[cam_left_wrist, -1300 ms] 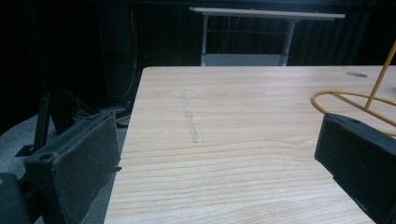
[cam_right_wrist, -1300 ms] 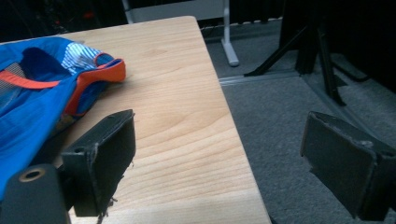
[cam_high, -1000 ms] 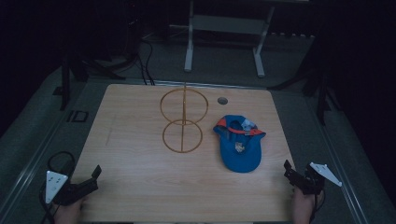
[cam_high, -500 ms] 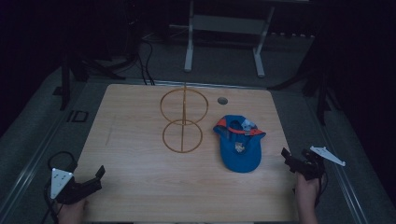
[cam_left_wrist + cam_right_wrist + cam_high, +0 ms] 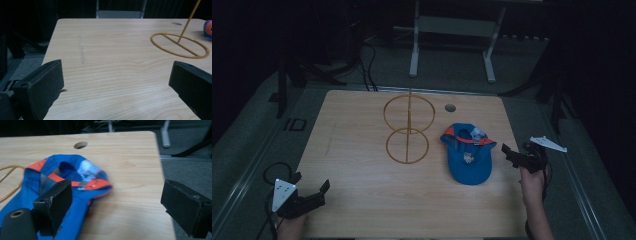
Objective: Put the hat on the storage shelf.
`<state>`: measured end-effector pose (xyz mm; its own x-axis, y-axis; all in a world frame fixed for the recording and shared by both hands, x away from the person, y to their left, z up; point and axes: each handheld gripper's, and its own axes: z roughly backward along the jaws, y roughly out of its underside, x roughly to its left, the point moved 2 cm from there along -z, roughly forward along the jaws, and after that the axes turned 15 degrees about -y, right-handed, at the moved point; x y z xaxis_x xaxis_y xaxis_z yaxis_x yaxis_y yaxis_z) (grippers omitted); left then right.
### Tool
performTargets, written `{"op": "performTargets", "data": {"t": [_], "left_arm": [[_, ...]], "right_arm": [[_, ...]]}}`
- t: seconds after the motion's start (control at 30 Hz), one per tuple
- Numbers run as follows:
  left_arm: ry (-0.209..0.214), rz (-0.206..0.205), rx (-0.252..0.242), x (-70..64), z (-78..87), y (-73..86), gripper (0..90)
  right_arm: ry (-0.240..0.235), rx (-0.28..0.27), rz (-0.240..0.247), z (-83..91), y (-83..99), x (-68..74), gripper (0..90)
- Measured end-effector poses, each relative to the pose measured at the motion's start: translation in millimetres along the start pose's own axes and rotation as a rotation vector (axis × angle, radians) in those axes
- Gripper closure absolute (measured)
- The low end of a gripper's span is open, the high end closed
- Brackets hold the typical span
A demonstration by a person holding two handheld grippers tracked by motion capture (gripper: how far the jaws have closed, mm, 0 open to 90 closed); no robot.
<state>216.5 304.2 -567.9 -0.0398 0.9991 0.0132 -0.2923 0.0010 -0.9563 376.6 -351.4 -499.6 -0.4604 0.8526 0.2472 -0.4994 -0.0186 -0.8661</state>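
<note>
- At 3 o'clock on the table (image 5: 362,200), right tongs (image 5: 508,153) are hovering open, just beside the blue cap (image 5: 468,152).
- Left tongs (image 5: 312,187), at 7 o'clock, are gaping, gripping nothing.
- Cap is lying right of the wire stand (image 5: 408,127).

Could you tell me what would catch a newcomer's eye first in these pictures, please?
Most likely the blue cap with orange trim, lying right of centre on the pale wooden table. Next is the yellow wire stand at the middle, an upright ring above a flat ring. The right gripper sits open just right of the cap, while the left gripper waits open at the near left corner.
</note>
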Motion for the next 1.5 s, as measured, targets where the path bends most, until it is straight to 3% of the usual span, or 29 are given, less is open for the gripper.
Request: {"op": "performTargets", "data": {"t": [0.07,0.17,0.27,0.4,0.53,0.67,0.8,1.13,1.3,1.5], "left_arm": [[0.015,-0.003,0.014,-0.2,-0.3,0.4,0.1],[0.037,-0.004,0.018,-1.7,-0.6,-0.2,0.0],[0.045,-0.012,0.025,-3.2,-1.0,0.4,0.0],[0.044,-0.02,0.06,-3.5,-3.7,2.9,0.1],[0.067,-0.019,0.063,-2.2,-3.6,3.1,0.1],[0.067,-0.045,0.035,-3.5,-0.3,1.5,0.2],[0.07,-0.059,0.031,-5.5,-0.2,1.2,0.2],[0.068,-0.053,0.04,-3.5,-1.1,2.4,0.2],[0.07,-0.063,0.039,-3.8,-0.8,2.5,0.2],[0.067,-0.043,0.041,-0.8,-1.1,2.5,0.2]], "right_arm": [[-0.027,0.008,-0.001,-6.2,-4.2,2.3,10.2],[-0.029,0.024,0.027,-17.6,-11.7,7.0,10.2],[-0.038,0.048,0.059,-32.1,-18.6,12.0,10.2],[-0.062,0.054,0.062,-48.5,-26.0,13.9,10.2],[-0.074,0.078,0.076,-64.6,-32.7,13.6,14.5],[-0.087,0.114,0.107,-82.4,-36.9,11.6,20.6],[-0.081,0.158,0.118,-100.0,-36.0,7.1,25.6],[-0.053,0.226,0.09,-138.7,-21.6,2.5,31.5],[-0.032,0.269,0.114,-150.5,-13.8,2.5,38.4],[-0.025,0.338,0.142,-160.2,-8.8,2.1,39.7]]}}
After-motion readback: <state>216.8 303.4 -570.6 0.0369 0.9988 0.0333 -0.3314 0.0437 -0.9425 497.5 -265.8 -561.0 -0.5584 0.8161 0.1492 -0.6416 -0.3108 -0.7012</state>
